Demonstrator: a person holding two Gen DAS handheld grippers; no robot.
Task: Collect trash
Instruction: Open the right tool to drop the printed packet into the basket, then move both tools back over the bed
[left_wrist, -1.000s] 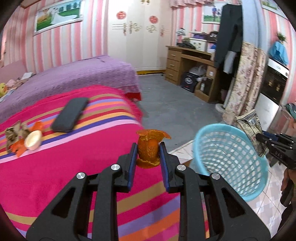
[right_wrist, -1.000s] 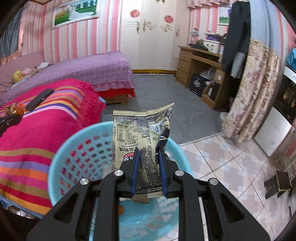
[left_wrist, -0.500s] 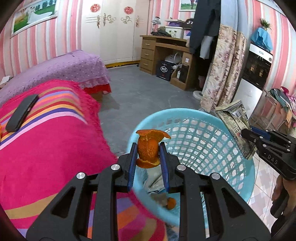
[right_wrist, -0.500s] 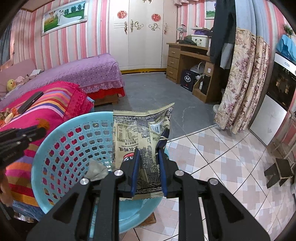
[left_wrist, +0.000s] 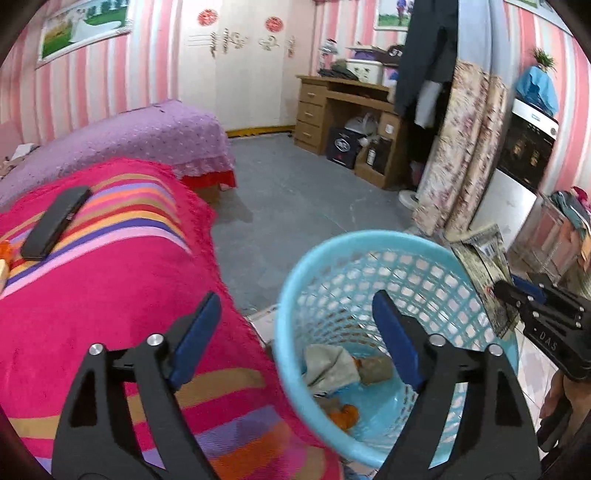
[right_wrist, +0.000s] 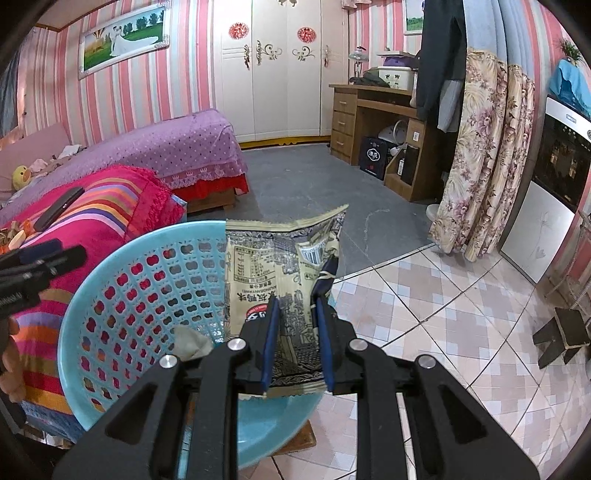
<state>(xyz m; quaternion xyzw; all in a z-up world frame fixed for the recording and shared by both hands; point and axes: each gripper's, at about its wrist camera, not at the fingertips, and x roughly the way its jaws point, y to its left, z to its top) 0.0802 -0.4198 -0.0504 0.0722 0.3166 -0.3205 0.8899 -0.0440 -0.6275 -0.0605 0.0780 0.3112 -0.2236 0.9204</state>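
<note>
The blue basket (left_wrist: 369, 251) is being taken as the landmark: it is standing on the floor just beside the bed (left_wrist: 110, 280) with the striped pink cover. Drop-off is the step being worked.

Inside the basket, crumpled paper (left_wrist: 328, 363) and orange peel (left_wrist: 345, 413) are lying on the bottom. On the bed, well away from the basket, a dark flat case (left_wrist: 55, 221) and a few more scraps (right_wrist: 16, 236) are being left for later.

The snack wrapper (right_wrist: 284, 266) is being held upright over the basket's near rim, clamped between the pads of the right gripper (right_wrist: 297, 339). The left gripper (left_wrist: 295, 332) is being opened over the basket's bed-side rim; nothing is showing between its jaws.

Judged next: the right gripper is to be opened so the wrapper is dropped inside, with the wrapper first carried a little further over the basket's mouth, since a light, stiff bag may catch on the rim. The left gripper is then to be sent back to the bed for the remaining scraps.
</note>
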